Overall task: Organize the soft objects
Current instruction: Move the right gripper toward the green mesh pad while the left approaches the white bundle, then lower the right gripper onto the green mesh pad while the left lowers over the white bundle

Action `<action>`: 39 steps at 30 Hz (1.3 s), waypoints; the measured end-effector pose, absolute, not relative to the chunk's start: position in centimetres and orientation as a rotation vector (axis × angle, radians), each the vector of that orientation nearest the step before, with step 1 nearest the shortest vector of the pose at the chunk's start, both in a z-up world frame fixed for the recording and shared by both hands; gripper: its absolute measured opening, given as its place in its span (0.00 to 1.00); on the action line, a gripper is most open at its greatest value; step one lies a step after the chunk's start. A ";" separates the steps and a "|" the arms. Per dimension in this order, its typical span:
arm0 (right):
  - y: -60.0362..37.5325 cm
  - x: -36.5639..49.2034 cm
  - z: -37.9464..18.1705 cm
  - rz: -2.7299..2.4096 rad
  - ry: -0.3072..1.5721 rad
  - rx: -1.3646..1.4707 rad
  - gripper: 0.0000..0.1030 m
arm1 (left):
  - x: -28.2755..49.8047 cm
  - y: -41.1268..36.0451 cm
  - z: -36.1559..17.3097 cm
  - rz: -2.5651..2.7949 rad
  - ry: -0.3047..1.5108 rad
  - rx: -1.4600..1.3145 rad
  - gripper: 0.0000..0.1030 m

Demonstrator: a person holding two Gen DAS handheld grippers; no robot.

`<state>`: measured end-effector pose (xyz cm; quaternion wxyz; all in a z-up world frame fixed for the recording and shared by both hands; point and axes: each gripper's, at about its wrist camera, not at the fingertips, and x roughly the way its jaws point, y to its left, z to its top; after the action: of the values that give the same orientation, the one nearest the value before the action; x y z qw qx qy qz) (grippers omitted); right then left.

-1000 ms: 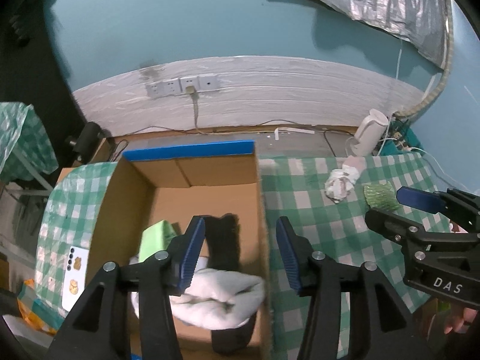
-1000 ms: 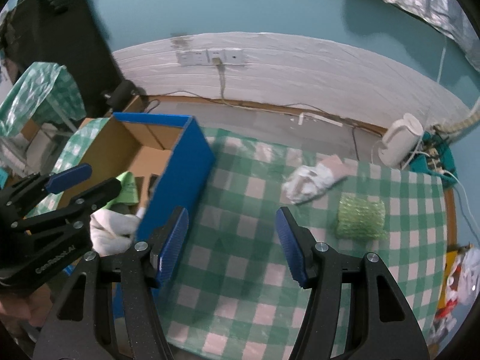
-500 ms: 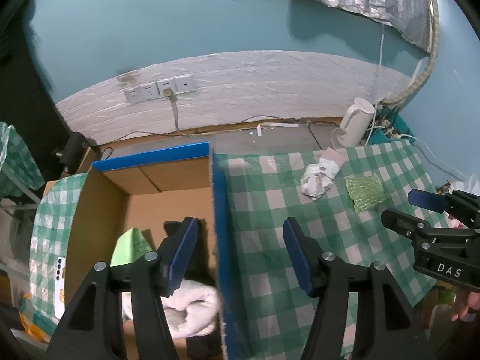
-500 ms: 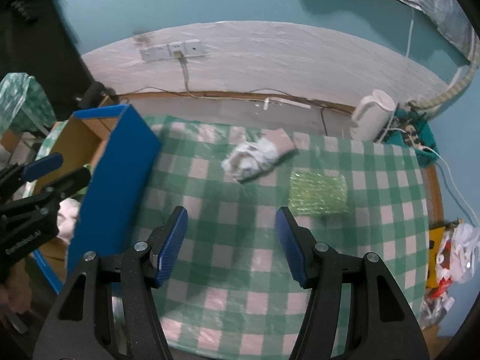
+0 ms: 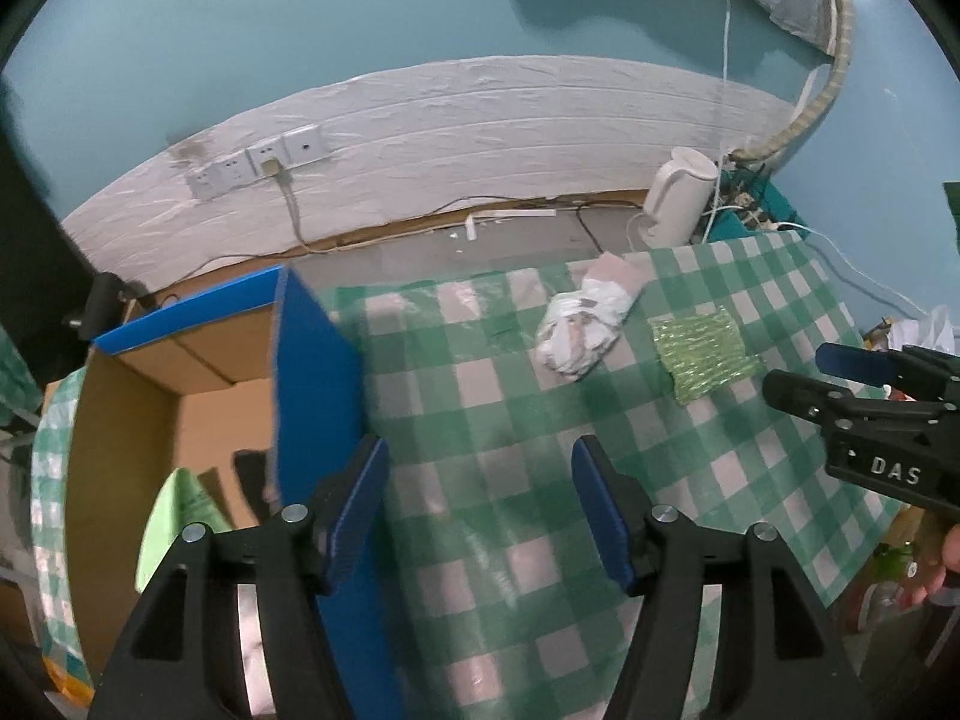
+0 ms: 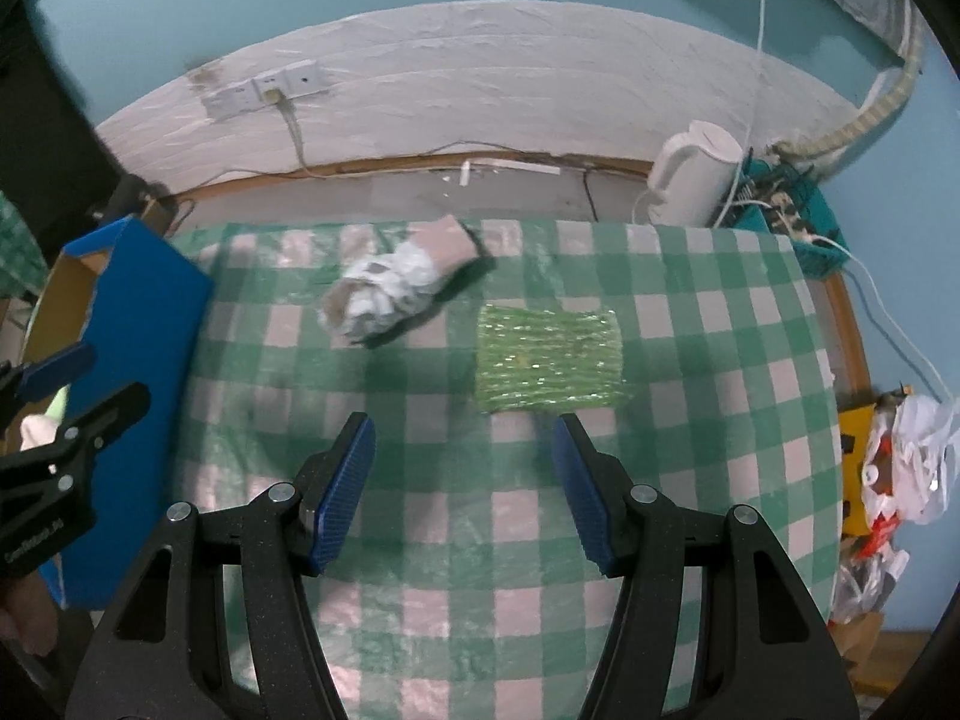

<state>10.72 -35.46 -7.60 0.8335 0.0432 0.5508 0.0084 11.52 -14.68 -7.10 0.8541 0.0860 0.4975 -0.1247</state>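
Note:
A crumpled white and tan cloth bundle (image 5: 585, 324) (image 6: 396, 291) lies at the far side of the green checked table (image 5: 510, 480) (image 6: 690, 396). Right of it lies a flat green shiny pad (image 5: 702, 354) (image 6: 549, 360). My left gripper (image 5: 480, 504) hangs over the table just right of the box wall; its jaws are opening and nothing is between them. My right gripper (image 6: 462, 480) stands open and empty above the cloth, the green pad just beyond its fingertips. The blue-sided cardboard box (image 5: 312, 372) (image 6: 138, 324) holds a light green item (image 5: 180, 510).
A white kettle (image 5: 678, 198) (image 6: 696, 180) and cables sit on the floor behind the table, with wall sockets (image 5: 258, 162) above. Plastic bags (image 6: 900, 456) lie off the table's right edge. A hand (image 5: 936, 564) holds the right gripper's handle.
Both grippers have swung right, from over the box to over the checked table. The white soft item in the box has dropped out of the left view. The left jaws stand wider.

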 end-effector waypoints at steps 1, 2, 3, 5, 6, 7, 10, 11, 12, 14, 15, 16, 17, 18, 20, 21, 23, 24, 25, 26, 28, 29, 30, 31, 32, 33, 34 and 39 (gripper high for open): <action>-35.7 11.0 -7.8 0.013 1.171 0.091 0.59 | 11.7 -15.1 -7.3 -0.270 1.047 0.182 0.63; -36.1 11.3 -8.1 0.009 1.176 0.092 0.59 | 11.9 -15.5 -7.6 -0.280 1.048 0.188 0.63; -36.4 11.6 -8.3 0.007 1.179 0.096 0.59 | 12.1 -15.9 -7.8 -0.287 1.048 0.192 0.63; -37.0 12.0 -8.7 0.001 1.183 0.113 0.59 | 12.5 -16.7 -8.5 -0.300 1.051 0.200 0.66; -37.3 12.3 -9.0 0.000 1.186 0.123 0.59 | 12.7 -17.0 -8.8 -0.306 1.054 0.201 0.70; -37.5 12.6 -9.2 -0.002 1.190 0.131 0.59 | 12.9 -17.2 -9.2 -0.310 1.058 0.203 0.71; -38.3 13.6 -10.1 -0.004 1.203 0.141 0.59 | 13.4 -18.1 -10.3 -0.320 1.055 0.222 0.71; -38.5 13.9 -10.4 -0.006 1.205 0.139 0.59 | 13.5 -18.5 -10.6 -0.323 1.053 0.241 0.71; -38.7 14.2 -10.6 -0.008 1.207 0.136 0.59 | 13.7 -18.8 -10.9 -0.327 1.052 0.259 0.71; -39.0 14.7 -11.2 -0.011 1.214 0.134 0.59 | 14.0 -19.5 -11.4 -0.338 1.046 0.291 0.73; -39.2 15.0 -11.6 -0.014 1.220 0.136 0.59 | 14.2 -19.7 -11.5 -0.343 1.044 0.304 0.73; -39.3 15.3 -12.0 -0.015 1.226 0.140 0.59 | 14.5 -20.2 -11.8 -0.346 1.041 0.321 0.73; -39.5 15.5 -12.2 -0.015 1.231 0.145 0.59 | 14.8 -20.5 -11.9 -0.346 1.038 0.335 0.73; -39.6 15.8 -12.6 -0.017 1.238 0.150 0.59 | 15.0 -20.8 -12.0 -0.344 1.035 0.345 0.73; -39.6 16.4 -13.1 -0.015 1.246 0.154 0.59 | 15.6 -21.4 -12.3 -0.346 1.032 0.358 0.73; -39.6 16.7 -13.4 -0.016 1.248 0.150 0.59 | 15.9 -21.6 -12.4 -0.351 1.035 0.359 0.73; -39.7 17.4 -13.9 -0.022 1.256 0.133 0.59 | 16.4 -22.2 -12.7 -0.368 1.043 0.359 0.74; -39.7 17.6 -14.2 -0.024 1.258 0.124 0.59 | 16.6 -22.5 -12.8 -0.375 1.047 0.362 0.74; -39.8 17.9 -14.4 -0.027 1.262 0.115 0.59 | 16.8 -22.8 -13.0 -0.381 1.051 0.368 0.75; -39.9 18.0 -14.7 -0.030 1.267 0.108 0.59 | 17.0 -23.2 -13.2 -0.387 1.056 0.377 0.77; -40.1 18.4 -15.4 -0.032 1.278 0.103 0.59 | 17.4 -23.8 -13.7 -0.391 1.063 0.396 0.78; -40.2 18.5 -15.6 -0.034 1.283 0.101 0.59 | 17.6 -24.0 -14.0 -0.392 1.064 0.404 0.78; -40.3 18.6 -16.0 -0.038 1.290 0.100 0.59 | 17.7 -24.3 -14.2 -0.392 1.067 0.414 0.78; -40.5 18.7 -16.2 -0.040 1.296 0.102 0.59 | 17.9 -24.5 -14.5 -0.393 1.072 0.425 0.78; -40.6 18.8 -16.5 -0.039 1.302 0.109 0.59 | 18.1 -24.7 -14.8 -0.397 1.077 0.428 0.78; -40.7 18.9 -16.7 -0.039 1.306 0.115 0.59 | 18.3 -24.7 -15.0 -0.402 1.081 0.429 0.78; -40.9 19.0 -16.8 -0.037 1.311 0.119 0.59 | 18.4 -24.9 -15.3 -0.403 1.085 0.430 0.78; -41.1 19.2 -17.5 -0.025 1.322 0.120 0.59 | 19.6 -25.2 -16.6 -0.370 1.101 0.429 0.78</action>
<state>19.22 -41.15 -17.50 0.7876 0.0556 0.6135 -0.0116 19.63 -25.20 -16.56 0.8144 0.2009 0.5160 -0.1734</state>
